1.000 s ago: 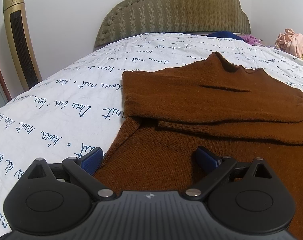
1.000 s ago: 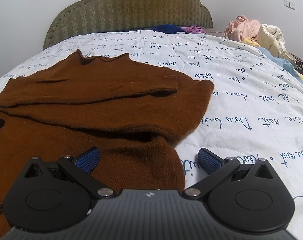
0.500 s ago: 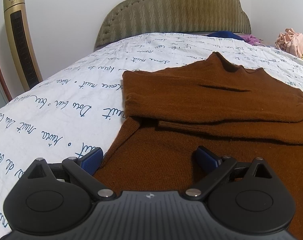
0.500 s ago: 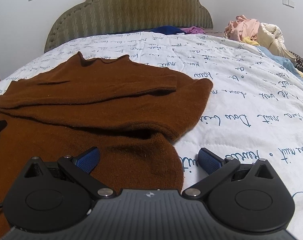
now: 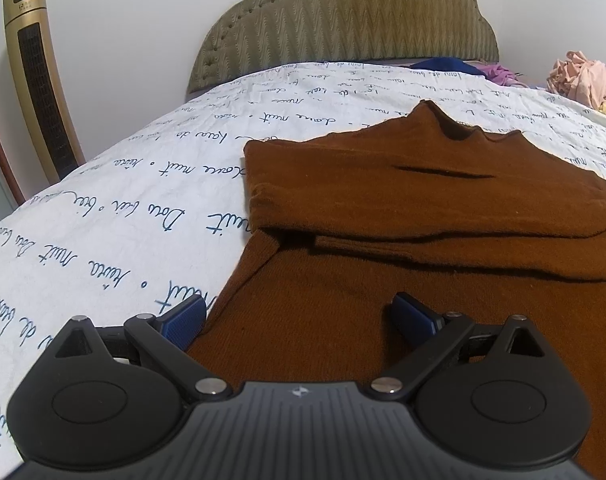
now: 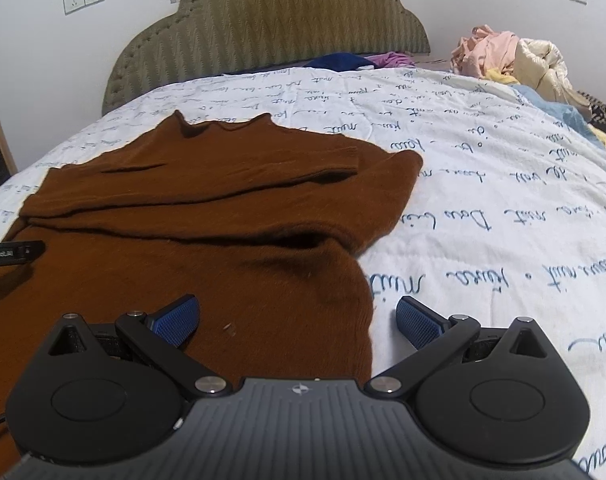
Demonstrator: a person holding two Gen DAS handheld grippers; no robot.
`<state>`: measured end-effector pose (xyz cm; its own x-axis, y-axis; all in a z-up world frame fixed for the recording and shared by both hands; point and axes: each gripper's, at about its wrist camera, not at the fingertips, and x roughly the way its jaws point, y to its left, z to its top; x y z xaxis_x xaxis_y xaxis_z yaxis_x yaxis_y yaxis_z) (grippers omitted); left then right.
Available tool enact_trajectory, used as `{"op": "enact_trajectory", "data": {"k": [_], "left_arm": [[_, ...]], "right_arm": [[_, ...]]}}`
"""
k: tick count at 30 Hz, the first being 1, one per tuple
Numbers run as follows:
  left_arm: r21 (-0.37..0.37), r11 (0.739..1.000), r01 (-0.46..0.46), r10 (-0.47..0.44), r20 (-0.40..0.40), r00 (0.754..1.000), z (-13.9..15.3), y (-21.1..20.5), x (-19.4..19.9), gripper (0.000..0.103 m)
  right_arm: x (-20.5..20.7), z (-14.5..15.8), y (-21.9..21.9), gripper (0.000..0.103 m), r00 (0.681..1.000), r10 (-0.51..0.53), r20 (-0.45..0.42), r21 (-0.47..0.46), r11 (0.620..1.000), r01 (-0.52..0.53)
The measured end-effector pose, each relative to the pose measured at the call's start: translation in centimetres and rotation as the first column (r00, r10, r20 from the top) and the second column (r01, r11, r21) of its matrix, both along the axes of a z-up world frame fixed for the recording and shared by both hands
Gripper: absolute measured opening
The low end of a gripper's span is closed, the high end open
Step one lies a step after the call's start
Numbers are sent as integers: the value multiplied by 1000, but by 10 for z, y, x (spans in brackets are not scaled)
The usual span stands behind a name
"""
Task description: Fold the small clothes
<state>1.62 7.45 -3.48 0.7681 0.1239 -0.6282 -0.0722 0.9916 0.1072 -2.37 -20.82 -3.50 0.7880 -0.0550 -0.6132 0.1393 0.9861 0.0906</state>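
Bed [image 6: 503, 208], covered by a white quilt printed with blue handwriting; padded headboard [image 6: 263, 24] at the far end, a heap of loose clothes [image 6: 507, 56] beside it on the right, a gold tower fan [image 5: 39, 80] standing off the bed's left side.

Sweater [image 6: 207, 208], brown knit, the task's thing. It lies flat on the near half of the bed, collar toward the headboard, both sleeves already laid across the chest, lower body spread toward the viewer. Its hem is out of view beneath the grippers.

Handling, as a judgement: soft, limp and light, with a fuzzy surface that should grip well against the ribbed pads. It will sag and stretch if lifted by one point, so the two lower corners want taking together, one per gripper, pinching both layers close to the side edges.

Left gripper [image 5: 299, 314], jaws spread wide and holding nothing, low over the sweater's left side edge; one blue pad [image 5: 183, 318] over the quilt, the other over the knit.

Right gripper [image 6: 299, 314], likewise spread wide and empty, straddling the sweater's right side edge, outer pad [image 6: 417, 320] over the quilt.
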Motion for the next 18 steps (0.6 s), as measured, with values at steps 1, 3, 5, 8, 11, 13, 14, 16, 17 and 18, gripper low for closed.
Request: {"op": "enact_trajectory", "data": {"k": [1,3,5,8,11,13,14,16,17,18], "left_arm": [[1,1000,2,-2,-4,1000,1,0,-2,100],[-2,1000,10,-10,-15,1000,3,-1,-8,100],[-14,1000,24,-24,-32,999,5,1,-15,100],[-40,998,52,-54,-47,997,12,6,-29,100],[-38,997,70,-71,-24,997,21,14,-50,100],[-32,996,80,-80,-8,997,25,20,-62,100],[-35,996,85,-85,-5,996,26,24,-67,100],[-64,994,93,-94,-9,996,28,34,-76,100],[-90,992,91,-93,-16,996,29,41,-80,100],[-116,989,90,-94,-22,995,29,47,-83,100]], "right_arm": [[-3,1,0,103,1000,4,1,8,1000,-4],[-9,2,2,103,1000,15,5,21,1000,-15],[-16,4,4,103,1000,26,7,29,999,-26],[-27,6,6,102,999,43,5,34,999,-43],[-40,9,5,102,997,73,6,51,996,-73],[-49,12,2,102,996,93,12,69,993,-94],[-54,13,0,102,995,97,16,80,992,-98],[-61,15,-5,102,995,100,21,103,989,-101],[-65,16,-8,100,995,100,27,117,988,-103],[-68,17,-10,100,995,95,33,129,987,-98]]}}
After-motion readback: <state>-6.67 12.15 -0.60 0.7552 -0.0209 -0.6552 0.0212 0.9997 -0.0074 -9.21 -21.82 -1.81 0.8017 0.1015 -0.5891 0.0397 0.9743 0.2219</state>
